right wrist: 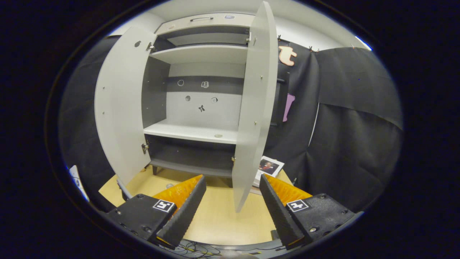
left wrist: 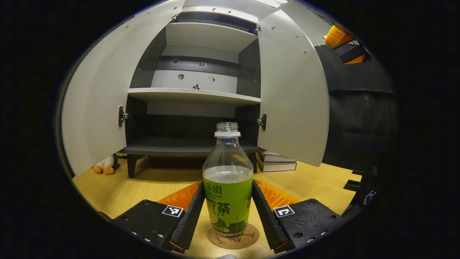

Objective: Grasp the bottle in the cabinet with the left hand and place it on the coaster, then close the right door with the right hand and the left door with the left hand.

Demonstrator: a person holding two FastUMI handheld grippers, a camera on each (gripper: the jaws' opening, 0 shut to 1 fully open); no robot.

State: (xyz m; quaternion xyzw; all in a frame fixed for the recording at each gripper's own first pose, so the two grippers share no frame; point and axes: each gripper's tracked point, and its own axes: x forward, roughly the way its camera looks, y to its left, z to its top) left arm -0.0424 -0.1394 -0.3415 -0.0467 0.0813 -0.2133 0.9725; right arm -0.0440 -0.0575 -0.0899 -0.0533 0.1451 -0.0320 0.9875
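- Through my left gripper view, a clear plastic bottle [left wrist: 228, 180] with a white neck ring and a bright green label wrapping its lower half.
- It stands on a round brown cork coaster [left wrist: 233, 237] bearing a dark printed pattern.
- I see a pale wood-grain tabletop [left wrist: 143, 183] in yellow-tan.
- The open cabinet [left wrist: 194, 95] has light grey doors and shelves against dark grey inner walls.
- An orange-and-white plush toy [left wrist: 104, 166] lies under the left door.
- From my right gripper view, the right door [right wrist: 255, 108] reads pale grey against black cloth [right wrist: 352, 144].
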